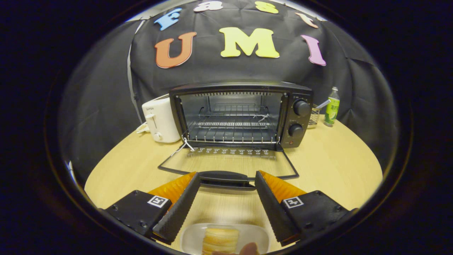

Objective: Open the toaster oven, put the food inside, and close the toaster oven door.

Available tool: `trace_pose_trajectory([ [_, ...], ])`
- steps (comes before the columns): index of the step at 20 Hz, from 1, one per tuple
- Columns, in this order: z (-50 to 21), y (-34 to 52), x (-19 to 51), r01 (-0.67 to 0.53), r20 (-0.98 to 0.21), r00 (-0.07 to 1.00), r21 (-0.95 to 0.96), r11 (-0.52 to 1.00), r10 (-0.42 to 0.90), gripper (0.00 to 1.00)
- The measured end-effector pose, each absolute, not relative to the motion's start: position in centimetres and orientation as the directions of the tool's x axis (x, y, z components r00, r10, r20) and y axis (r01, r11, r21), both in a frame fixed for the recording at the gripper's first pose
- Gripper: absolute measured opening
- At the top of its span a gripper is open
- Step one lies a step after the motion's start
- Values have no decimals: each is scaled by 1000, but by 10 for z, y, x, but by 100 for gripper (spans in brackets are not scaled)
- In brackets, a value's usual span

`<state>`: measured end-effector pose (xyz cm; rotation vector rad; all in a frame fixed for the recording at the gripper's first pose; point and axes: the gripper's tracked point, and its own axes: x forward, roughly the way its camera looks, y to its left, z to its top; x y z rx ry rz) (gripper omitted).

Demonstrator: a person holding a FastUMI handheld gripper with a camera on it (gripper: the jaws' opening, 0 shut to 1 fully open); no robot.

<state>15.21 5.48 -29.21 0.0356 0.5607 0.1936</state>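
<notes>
The black toaster oven (pixel 240 113) stands on the wooden table (pixel 336 166) with its glass door (pixel 230 163) folded down flat toward me. Its wire rack (pixel 231 129) is bare inside. The door's handle (pixel 226 177) lies just beyond my fingertips. My gripper (pixel 227 180) is open, fingers wide apart with nothing pressed between them. Below and between the fingers, close to me, a pale plate (pixel 191 237) holds a piece of layered bread or pastry (pixel 220 241). A fingertip of a person's hand (pixel 249 249) touches the plate's near rim.
A white pop-up toaster (pixel 161 120) stands left of the oven. Right of the oven are a small wire basket (pixel 314 117) and a green bottle (pixel 332 108). Bare tabletop lies on both sides of the open door.
</notes>
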Motion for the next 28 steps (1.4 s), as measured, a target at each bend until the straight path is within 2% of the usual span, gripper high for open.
trace_pose_trajectory([
  [7, -231, 48, 105, -176, -383, 905, 51, 983, 182, 100],
  [13, -225, 32, 63, -152, -357, 920, 60, 987, 163, 100],
  [28, -339, 49, 18, -160, -590, 789, 76, 984, 174, 100],
])
